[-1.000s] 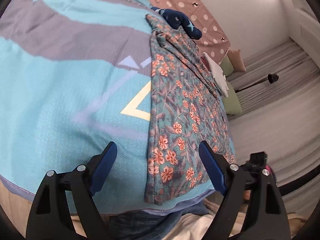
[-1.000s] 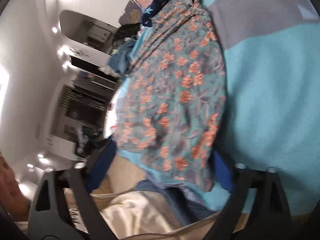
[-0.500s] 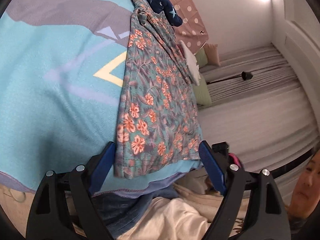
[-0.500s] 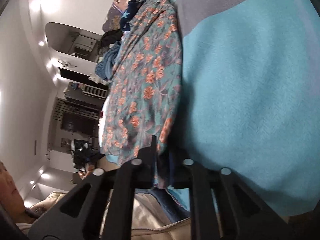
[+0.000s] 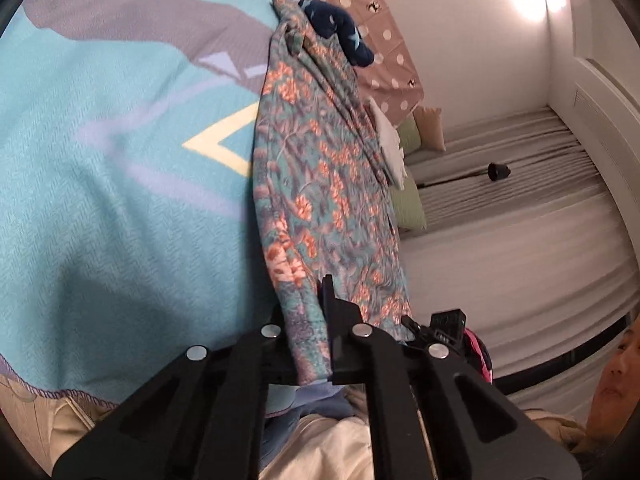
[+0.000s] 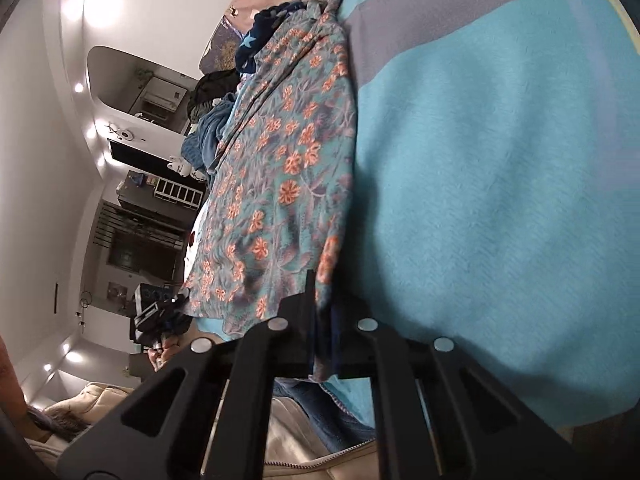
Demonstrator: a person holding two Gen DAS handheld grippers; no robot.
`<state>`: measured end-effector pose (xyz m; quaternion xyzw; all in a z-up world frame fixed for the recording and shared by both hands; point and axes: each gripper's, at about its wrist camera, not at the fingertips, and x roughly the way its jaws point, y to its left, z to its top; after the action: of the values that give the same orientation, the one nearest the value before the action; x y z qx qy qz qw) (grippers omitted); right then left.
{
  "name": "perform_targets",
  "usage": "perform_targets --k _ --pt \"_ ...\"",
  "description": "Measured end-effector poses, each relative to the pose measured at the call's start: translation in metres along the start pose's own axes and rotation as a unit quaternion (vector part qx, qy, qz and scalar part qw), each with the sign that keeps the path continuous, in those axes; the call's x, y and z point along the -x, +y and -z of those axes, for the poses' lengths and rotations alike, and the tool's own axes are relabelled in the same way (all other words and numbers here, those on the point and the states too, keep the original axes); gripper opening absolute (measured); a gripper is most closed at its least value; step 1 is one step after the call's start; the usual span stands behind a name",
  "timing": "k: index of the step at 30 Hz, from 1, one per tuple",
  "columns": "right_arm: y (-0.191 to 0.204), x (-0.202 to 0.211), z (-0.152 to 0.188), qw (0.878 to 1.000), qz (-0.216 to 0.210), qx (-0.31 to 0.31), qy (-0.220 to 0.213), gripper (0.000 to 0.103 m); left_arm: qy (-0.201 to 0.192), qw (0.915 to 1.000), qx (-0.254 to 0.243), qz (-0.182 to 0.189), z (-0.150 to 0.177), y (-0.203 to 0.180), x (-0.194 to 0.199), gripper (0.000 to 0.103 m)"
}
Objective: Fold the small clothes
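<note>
The left gripper (image 5: 310, 344) has its jaws clenched on the near hem of the flowery cloth (image 5: 324, 184). The right gripper (image 6: 322, 340) pinches the same hem at another spot. The cloth lies long and flat on a blue blanket (image 5: 120, 200), near its edge. Only the left view shows a yellow triangle (image 5: 224, 148) on the blanket and a dotted pink sheet (image 5: 380, 40) beyond. Only the right view shows a clothes pile (image 6: 212, 120) and dark shelves (image 6: 140, 232) far off.
</note>
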<state>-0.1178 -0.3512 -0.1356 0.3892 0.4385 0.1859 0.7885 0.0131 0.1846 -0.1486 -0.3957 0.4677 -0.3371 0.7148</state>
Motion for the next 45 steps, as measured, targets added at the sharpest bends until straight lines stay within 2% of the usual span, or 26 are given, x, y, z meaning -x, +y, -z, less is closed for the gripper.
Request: perform_targets --k 1,6,12,13,15,19,25,35,40,45 --pt "0.001 0.004 0.0 1.0 -0.007 0.002 -0.006 0.005 -0.009 0.9999 -0.004 -0.003 -0.002 -0.005 0.002 0.004" --pt "0.015 0.025 -0.013 0.998 -0.051 0.014 -0.044 0.005 -0.041 0.9985 -0.024 0.029 -0.014 -0.035 0.011 0.004" --pt "0.035 0.026 -0.047 0.992 -0.104 0.006 -0.067 0.005 -0.059 0.9969 0.015 0.05 -0.037 -0.049 0.01 0.004" --pt "0.04 0.026 -0.053 0.992 -0.109 0.008 -0.07 0.005 -0.062 0.9971 0.005 0.045 -0.043 -0.055 0.008 0.004" --pt "0.051 0.025 -0.068 0.989 -0.121 0.02 -0.077 0.005 -0.068 0.9974 -0.023 0.009 -0.053 -0.065 0.007 0.004" --pt "0.075 0.024 -0.108 0.985 -0.132 0.055 -0.102 0.005 -0.073 0.9965 -0.04 0.008 -0.077 -0.078 0.007 0.004" --pt "0.089 0.016 -0.169 0.982 -0.132 0.062 -0.119 0.005 -0.093 0.9932 -0.07 -0.002 -0.135 -0.104 0.004 0.004" --pt "0.103 -0.01 -0.27 0.982 -0.132 0.046 -0.125 0.005 -0.086 0.9899 -0.113 -0.009 -0.243 -0.147 -0.031 0.003" --pt "0.1 -0.037 -0.323 0.986 -0.118 0.024 -0.119 0.005 -0.086 0.9924 -0.087 -0.011 -0.297 -0.14 -0.058 0.003" --pt "0.084 -0.068 -0.366 0.989 -0.104 -0.002 -0.104 0.005 -0.076 0.9945 -0.069 -0.022 -0.336 -0.126 -0.091 0.003"
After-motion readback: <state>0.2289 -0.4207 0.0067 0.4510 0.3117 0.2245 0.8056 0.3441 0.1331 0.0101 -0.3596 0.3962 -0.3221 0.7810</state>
